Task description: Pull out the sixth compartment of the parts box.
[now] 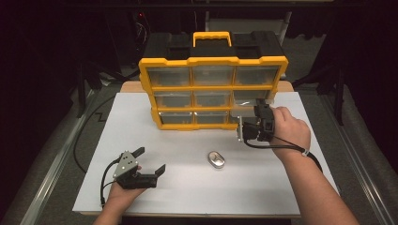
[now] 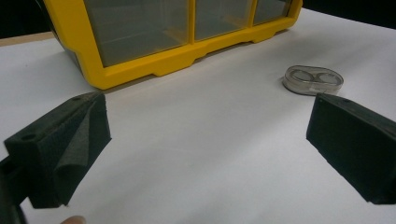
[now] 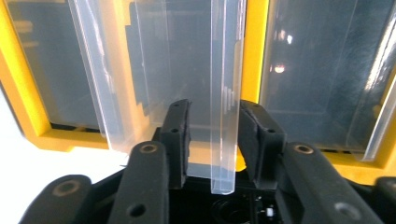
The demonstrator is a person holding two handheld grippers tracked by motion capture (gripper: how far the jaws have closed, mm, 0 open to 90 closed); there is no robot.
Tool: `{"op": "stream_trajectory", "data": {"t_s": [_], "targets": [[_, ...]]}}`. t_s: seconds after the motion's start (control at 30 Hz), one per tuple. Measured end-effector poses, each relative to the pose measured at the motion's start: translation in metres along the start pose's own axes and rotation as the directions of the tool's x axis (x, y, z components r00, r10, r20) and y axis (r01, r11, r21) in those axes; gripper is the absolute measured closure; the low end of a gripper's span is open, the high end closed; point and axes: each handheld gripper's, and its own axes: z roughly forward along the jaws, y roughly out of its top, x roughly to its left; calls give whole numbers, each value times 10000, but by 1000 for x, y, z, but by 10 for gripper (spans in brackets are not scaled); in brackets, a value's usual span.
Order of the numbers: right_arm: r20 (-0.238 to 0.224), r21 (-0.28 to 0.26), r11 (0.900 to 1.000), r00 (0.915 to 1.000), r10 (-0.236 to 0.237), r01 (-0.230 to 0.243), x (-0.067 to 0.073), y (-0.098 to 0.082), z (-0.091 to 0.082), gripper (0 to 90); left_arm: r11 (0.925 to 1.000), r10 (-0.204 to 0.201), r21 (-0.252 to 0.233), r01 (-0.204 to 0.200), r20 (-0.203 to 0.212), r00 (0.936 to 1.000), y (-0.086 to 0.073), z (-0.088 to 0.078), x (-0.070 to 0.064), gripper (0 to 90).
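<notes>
The right gripper (image 3: pixel 212 140) is turned on its side at the lower right corner of the yellow-framed plastic organiser case with clear drawers (image 1: pixel 212 89), its black jaws set narrowly on either side of the front wall of a clear plastic drawer (image 3: pixel 224 93). That drawer is pulled part-way out of the case's bottom row, right-hand end. The right jaw looks to be against the wall; a sliver of space shows at the left jaw, so a firm grip cannot be told. The hand holding this gripper comes in from the right in the high view.

The left gripper (image 1: pixel 149 161) rests low over the white table top (image 1: pixel 187 187) near its front left, jaws spread wide with nothing between them. A small oval clear-lidded metal tin (image 1: pixel 216 160) lies flat on the table between the two grippers, well apart from the case and just beyond the left gripper's right jaw in the left gripper view
</notes>
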Motion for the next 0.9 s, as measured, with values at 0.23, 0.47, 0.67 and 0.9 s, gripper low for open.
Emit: {"op": "stream_trajectory", "data": {"t_s": [0.23, 0.47, 0.67, 0.9], "targets": [[425, 51, 9998, 9989, -194, 192, 1, 1, -4, 779, 10000, 31, 11, -31, 10, 10000, 0, 1, 0, 9], [413, -4, 9999, 9990, -170, 170, 4, -1, -13, 781, 10000, 27, 68, -27, 0, 10000, 0, 1, 0, 10], [403, -80, 9999, 9992, -64, 67, 6, -4, -27, 781, 10000, -13, -4, 13, -3, 10000, 0, 1, 0, 10], [486, -174, 9998, 9988, -110, 118, 10, -7, -40, 781, 10000, -29, -14, 29, 12, 10000, 0, 0, 1, 10]]}}
